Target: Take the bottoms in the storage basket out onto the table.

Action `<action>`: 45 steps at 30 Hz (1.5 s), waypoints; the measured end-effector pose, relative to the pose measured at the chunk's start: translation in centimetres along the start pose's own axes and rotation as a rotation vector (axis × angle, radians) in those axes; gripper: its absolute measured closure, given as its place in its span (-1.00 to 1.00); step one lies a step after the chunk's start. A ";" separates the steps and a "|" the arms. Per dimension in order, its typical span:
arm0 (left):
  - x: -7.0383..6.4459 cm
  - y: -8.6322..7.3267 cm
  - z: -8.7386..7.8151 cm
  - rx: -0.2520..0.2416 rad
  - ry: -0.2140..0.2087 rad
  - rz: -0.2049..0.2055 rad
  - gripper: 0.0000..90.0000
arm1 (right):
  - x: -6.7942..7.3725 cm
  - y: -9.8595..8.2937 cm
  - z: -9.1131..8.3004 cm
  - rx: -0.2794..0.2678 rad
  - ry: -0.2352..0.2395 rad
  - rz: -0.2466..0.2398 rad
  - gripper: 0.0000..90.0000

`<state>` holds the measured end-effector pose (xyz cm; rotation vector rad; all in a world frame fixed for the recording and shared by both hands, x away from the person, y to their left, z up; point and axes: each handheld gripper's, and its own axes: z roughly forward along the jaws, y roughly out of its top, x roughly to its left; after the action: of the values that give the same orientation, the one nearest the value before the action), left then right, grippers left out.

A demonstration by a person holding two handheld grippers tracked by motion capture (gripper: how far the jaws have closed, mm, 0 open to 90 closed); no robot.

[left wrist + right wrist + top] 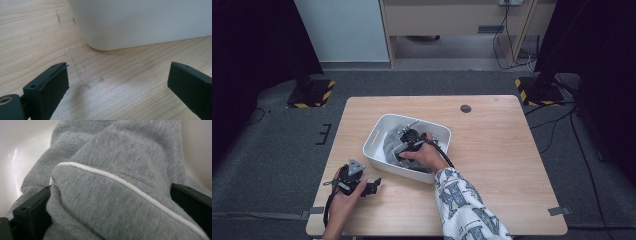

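A white plastic bin (pixel 373 137) stands on the wooden table (pixel 497 150), with a grey cloth (pixel 391 142) inside it. My right gripper (pixel 404 145) reaches down into the bin. In the right gripper view its jaws (pixel 112 207) stand wide apart, open, with a fold of the grey cloth (pixel 120 157) bulging between them. A white piped seam (pixel 100 173) runs across that fold. My left gripper (pixel 374 185) rests low over the table near the bin's front left corner, open, with bare wood between its jaws (pixel 117 82).
The bin's rounded outer wall (pixel 140 22) is just ahead of the left gripper. The bin's smooth inner wall (pixel 25 145) shows beside the cloth. A dark round hole (pixel 466 108) is in the table's far edge. Dark stands flank the table.
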<state>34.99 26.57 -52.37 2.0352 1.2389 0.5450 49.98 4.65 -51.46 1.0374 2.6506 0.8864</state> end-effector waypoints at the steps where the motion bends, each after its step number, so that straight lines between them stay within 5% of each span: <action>1: 0.0 0.0 0.0 0.000 0.000 0.000 -0.94 | 0.0 0.0 0.0 0.000 0.000 0.000 -0.99; 19: 0.1 0.0 -0.1 -0.002 -0.003 -0.002 -0.93 | 0.1 0.1 0.3 0.021 -0.025 -0.002 -0.91; 28: 0.3 0.0 -0.2 -0.007 0.006 -0.014 -0.93 | 0.4 0.7 -0.5 0.059 -0.021 -0.039 -0.34; 35: 0.3 0.0 -0.2 -0.003 0.005 -0.016 -0.93 | 0.2 0.8 -1.0 0.062 0.004 -0.020 -0.03; 45: 0.4 0.0 -0.1 -0.006 0.001 -0.018 -0.93 | 0.1 1.1 -1.4 0.066 0.003 -0.049 0.21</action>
<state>35.08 26.93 -52.28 2.0170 1.2530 0.5407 50.04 4.74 -49.68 0.9815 2.7130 0.7963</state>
